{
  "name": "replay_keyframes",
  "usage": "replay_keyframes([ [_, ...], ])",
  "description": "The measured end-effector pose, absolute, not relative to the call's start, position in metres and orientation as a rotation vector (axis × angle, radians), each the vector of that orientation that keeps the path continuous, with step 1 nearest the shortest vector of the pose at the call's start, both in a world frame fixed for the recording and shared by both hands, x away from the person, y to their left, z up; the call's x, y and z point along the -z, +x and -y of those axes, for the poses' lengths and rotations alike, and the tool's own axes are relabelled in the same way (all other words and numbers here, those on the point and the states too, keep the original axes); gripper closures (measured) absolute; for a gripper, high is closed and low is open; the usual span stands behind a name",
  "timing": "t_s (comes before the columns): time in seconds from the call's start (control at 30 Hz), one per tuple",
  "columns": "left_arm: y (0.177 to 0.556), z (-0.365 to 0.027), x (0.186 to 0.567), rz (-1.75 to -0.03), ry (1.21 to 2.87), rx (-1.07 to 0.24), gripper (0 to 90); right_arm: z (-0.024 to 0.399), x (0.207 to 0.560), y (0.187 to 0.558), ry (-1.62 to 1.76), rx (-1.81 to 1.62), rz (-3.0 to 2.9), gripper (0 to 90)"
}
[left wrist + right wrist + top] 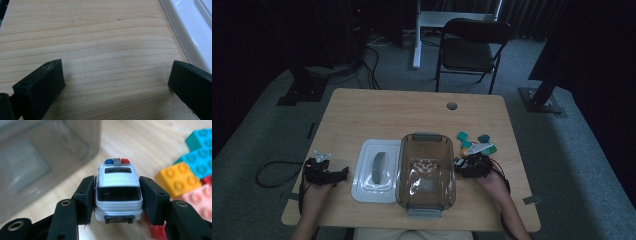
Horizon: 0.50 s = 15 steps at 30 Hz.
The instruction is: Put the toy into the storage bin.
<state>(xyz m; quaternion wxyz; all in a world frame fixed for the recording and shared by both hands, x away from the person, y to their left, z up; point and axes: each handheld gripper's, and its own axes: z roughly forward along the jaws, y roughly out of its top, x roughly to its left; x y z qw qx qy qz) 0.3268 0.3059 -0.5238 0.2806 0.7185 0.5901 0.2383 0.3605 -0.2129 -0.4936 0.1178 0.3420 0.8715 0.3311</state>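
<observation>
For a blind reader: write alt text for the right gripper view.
The right gripper clamps a white toy police car by its sides, seen from behind, above a wooden table. A clear plastic bin stands left; coloured building bricks lie right.

You're working in a dim room over a grey carpeted floor (572, 150). Your light wooden bench (412, 112) has a round cable hole (452, 106) near its far edge. Beyond it stands a black folding chair (469, 47), with a white metal stand (424, 25) just beside it. Black cables (369, 67) trail across the carpet at far left, near dark equipment bases (304, 87).
</observation>
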Motion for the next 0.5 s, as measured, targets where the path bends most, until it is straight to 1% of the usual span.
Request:
replay_keyframes([
  [0.23,0.327,-0.306,0.524,-1.582,1.925,-0.639,0.8,0.22,0.501,0.331,1.021,-0.935,-2.559,47.9],
  [0.5,0.327,-0.306,0.524,-1.583,1.925,-0.639,0.8,0.244,0.511,0.304,1.117,-0.934,-2.51,47.7],
])
